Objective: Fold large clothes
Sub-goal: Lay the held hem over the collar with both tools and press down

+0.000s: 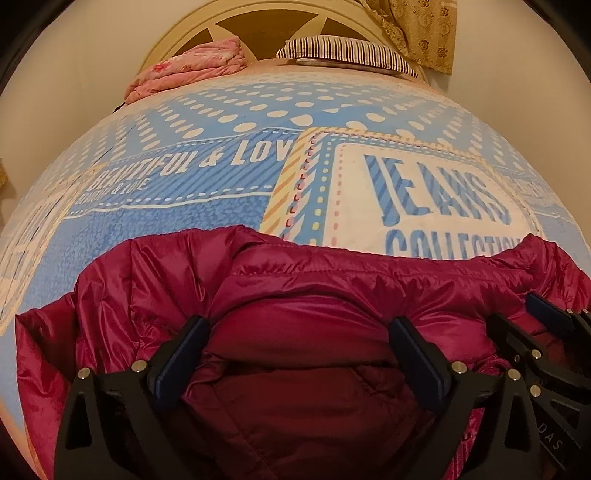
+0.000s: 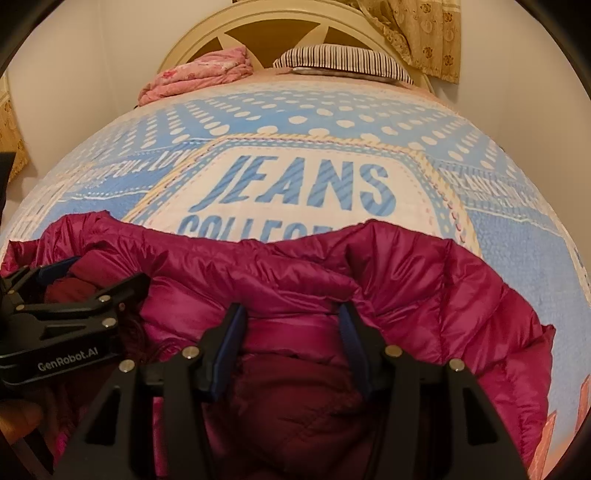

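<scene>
Blue printed bedding [image 1: 207,206] covers the bed we are working over, its lettering reading JEANS in a pale panel. Our left gripper [image 1: 297,336] stands with its fingers spread as wide as they go, the blue pads clear of the cloth on both sides, and a puffed fold of the magenta down jacket [image 1: 332,280] bulges up between them without being pinched. Our right gripper [image 2: 291,325] sits just beside it, its fingers about half apart with a quilted ridge of the same jacket lying between the pads; whether the pads actually press on that ridge we cannot tell. From the left camera the right tool shows at the lower right edge, and from the right camera the left tool shows at the lower left edge, so the two are close together over the near part of the garment. The jacket lies crumpled across the near end of the bed, its shiny outer shell rumpled around a darker lining. Farther off, near the cream headboard [image 2: 207,40], a pink folded quilt [image 1: 184,70] and a striped pillow [image 1: 347,51] rest side by side, and a patterned curtain [image 1: 424,29] hangs at the upper right.
</scene>
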